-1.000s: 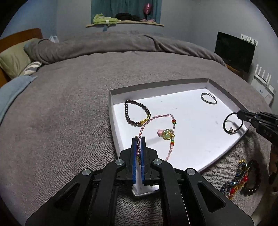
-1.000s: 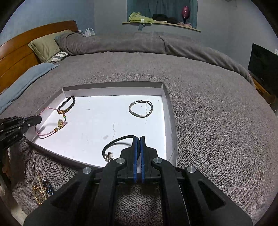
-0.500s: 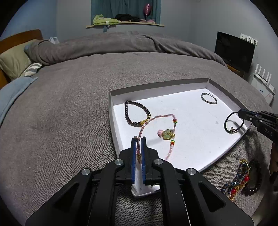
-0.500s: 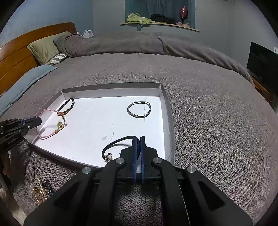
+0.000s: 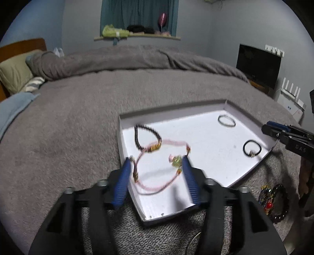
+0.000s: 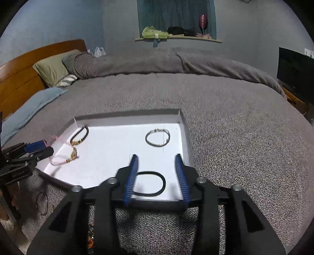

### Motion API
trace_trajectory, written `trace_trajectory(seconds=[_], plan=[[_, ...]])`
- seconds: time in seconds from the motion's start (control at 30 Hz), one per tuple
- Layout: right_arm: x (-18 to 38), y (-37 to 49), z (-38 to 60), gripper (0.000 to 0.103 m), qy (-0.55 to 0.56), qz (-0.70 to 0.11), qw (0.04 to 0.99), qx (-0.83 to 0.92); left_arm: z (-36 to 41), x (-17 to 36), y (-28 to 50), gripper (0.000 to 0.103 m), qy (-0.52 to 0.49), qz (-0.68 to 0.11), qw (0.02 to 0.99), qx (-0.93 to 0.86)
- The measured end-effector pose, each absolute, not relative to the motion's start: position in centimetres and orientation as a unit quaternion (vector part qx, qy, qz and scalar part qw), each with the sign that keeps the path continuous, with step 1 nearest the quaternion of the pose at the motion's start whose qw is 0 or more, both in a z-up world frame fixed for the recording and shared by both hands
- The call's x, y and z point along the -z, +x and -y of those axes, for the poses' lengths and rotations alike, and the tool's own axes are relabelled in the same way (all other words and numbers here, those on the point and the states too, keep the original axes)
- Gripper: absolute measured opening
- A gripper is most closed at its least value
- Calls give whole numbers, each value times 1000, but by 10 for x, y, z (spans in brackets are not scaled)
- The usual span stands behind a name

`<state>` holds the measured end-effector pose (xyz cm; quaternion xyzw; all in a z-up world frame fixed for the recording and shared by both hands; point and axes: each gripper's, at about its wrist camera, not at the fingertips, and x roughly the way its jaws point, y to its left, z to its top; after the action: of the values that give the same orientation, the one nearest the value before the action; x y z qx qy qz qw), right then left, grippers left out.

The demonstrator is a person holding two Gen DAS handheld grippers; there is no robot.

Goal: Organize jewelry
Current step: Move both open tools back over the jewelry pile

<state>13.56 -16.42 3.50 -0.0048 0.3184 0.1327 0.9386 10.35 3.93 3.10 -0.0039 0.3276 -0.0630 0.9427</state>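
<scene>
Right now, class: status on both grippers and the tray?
Left gripper open, jaws just opened, pink cord bracelet released. Right gripper open, black band dropped in white tray. Nothing blocking.

A home bedroom: a bed [image 6: 176, 102] under a grey blanket, pillow [image 6: 53, 66] against a wooden headboard [image 6: 21, 66].

Dim blue-grey walls [image 6: 68, 23] surround a grey-blanketed bed [image 6: 215, 121] (wooden headboard [image 6: 29, 66], curtained window [image 6: 176, 15])
</scene>
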Motion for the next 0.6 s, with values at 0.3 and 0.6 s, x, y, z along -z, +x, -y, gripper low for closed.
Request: trace_trajectory(seconds=[0.3, 0.6], plan=[[-45, 130, 176, 98, 21, -276, 954, -119, -51, -40, 99, 84, -23, -297, 954, 41], [-43, 133, 184, 98, 26, -270, 959, -89, -60, -36, 101, 93, -30, -296, 955, 15]])
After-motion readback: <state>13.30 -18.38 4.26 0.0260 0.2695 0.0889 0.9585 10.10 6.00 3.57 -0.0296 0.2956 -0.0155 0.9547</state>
